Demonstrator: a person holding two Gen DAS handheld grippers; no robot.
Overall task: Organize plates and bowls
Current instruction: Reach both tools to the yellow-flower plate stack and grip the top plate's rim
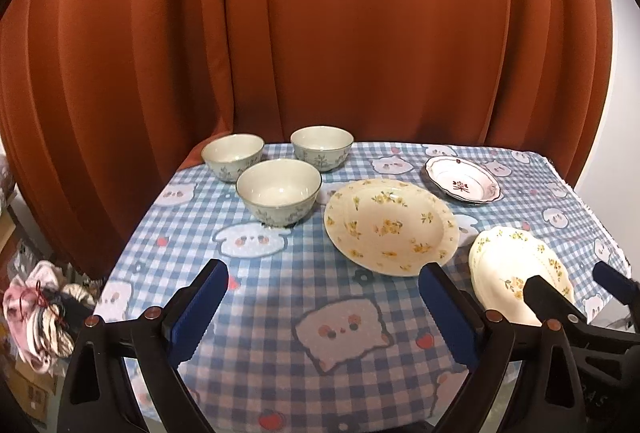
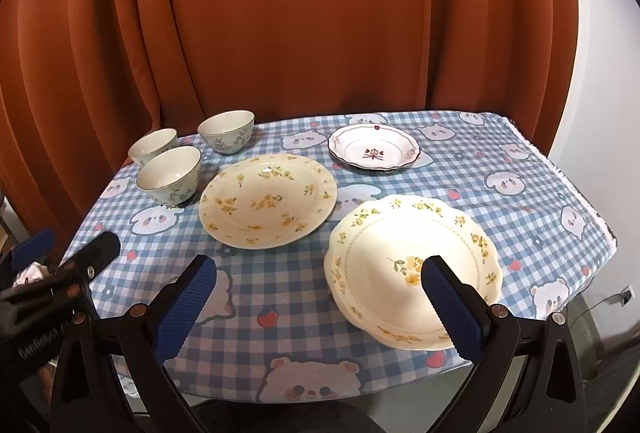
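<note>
Ceramic pieces lie spread over the counter (image 2: 520, 193), none stacked so far as I can judge, save perhaps the scalloped plate (image 2: 412, 265), whose near rim seems to show a second edge beneath it; I cannot tell for sure. Three green-grey bowls (image 1: 279, 191) stand close together at the far left, apart from each other; the round floral plate (image 1: 390, 227) lies in the middle, just beside the nearest bowl; the small red-marked dish (image 2: 374, 147) sits at the far right near the curtain; the scalloped plate lies at the near right edge.

The left hand-held gripper (image 1: 320, 307) hangs above bare cloth, jaws wide and easing inward slightly, with nothing between them; the right hand-held gripper (image 2: 320, 293) is spread wide too and holds nothing, one finger showing in front of the scalloped plate without clearly touching it.

The sorting looks barely begun; the step in hand seems an approach. The next move likely calls for a bowl taken by its rim and nested into another, or a plate's low rim pinched from the side, which leaves little to grip.

A blue-and-white checked cloth with cartoon bears covers the counter; a rust-orange curtain (image 1: 320, 33) hangs behind; a bundle of fabric (image 1: 36, 313) lies off to the left below.
</note>
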